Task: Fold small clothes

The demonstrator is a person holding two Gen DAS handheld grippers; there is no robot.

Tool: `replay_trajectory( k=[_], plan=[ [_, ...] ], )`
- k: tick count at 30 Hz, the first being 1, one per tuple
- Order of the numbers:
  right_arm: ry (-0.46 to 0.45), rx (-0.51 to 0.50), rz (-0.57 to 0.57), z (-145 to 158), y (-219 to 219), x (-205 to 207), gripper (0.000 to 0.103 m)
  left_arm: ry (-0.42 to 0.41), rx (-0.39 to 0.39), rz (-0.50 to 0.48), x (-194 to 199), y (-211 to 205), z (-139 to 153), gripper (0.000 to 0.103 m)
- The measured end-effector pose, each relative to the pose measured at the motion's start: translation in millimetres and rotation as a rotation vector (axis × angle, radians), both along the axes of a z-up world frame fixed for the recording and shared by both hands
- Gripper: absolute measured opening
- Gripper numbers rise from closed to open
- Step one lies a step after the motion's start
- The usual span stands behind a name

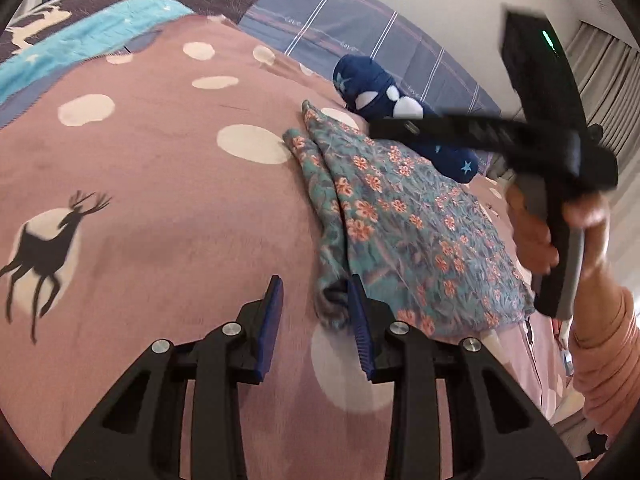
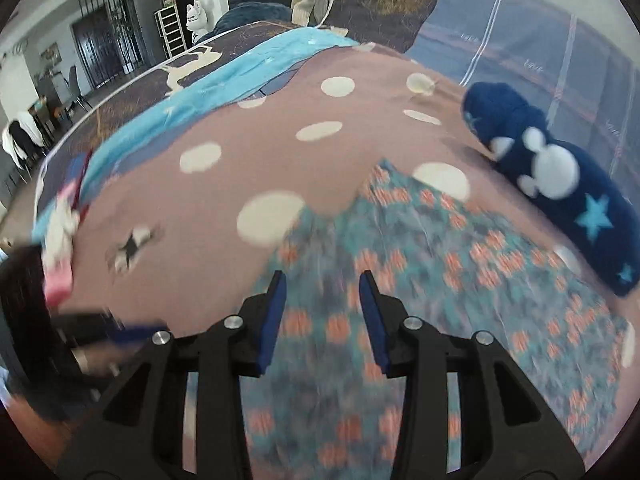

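Floral cloth point(image 1: 404, 232) lies flat on my pink blanket point(image 1: 168, 184) beside a navy sock point(image 1: 384, 96), my left gripper point(image 1: 316, 312) spread wide and empty at its near corner, my right gripper point(image 2: 322, 312) wide and empty above it.

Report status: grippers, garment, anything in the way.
Left gripper open, right gripper open. Floral garment flat on blanket, ungripped. Navy sock beside it.
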State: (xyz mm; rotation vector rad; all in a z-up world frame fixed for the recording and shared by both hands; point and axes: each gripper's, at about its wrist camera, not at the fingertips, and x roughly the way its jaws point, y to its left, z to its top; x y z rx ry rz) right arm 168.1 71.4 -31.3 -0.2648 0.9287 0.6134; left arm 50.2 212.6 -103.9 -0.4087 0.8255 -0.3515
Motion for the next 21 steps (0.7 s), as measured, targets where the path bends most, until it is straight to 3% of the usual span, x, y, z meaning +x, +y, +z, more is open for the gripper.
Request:
replay_trajectory(
  k=[5,8,9,11,14,16,19,20,21],
  plan=[
    [0.032,-0.103,0.04,-18,47,28,0.039,0.018,-0.047,-0.045,15,-5,-4,0.03],
    [0.052,-0.187,0.048,-39,67,41,0.041,0.041,-0.083,-0.07,19,-9,-10,0.009],
    [0.061,-0.216,0.048,-48,73,45,0.038,0.035,-0.081,-0.066,17,-10,-10,0.007],
    [0.074,-0.259,0.037,-58,77,50,0.002,0.001,-0.073,-0.056,8,-11,-3,0.006],
    [0.032,-0.145,-0.002,-39,74,51,0.002,-0.056,-0.022,-0.054,-9,-15,10,0.006],
    [0.04,-0.106,0.005,-39,74,57,0.002,-0.028,0.039,-0.056,-7,-21,3,0.006],
    [0.102,-0.146,0.034,-65,78,65,0.003,0.017,-0.001,-0.044,-3,-16,-6,0.007],
    [0.075,-0.127,0.033,-64,74,61,0.003,0.011,-0.008,-0.035,-6,-12,-3,0.008],
    [0.063,-0.104,0.025,-59,69,59,0.01,0.0,0.003,-0.024,-10,-7,0,0.008]
  ],
)
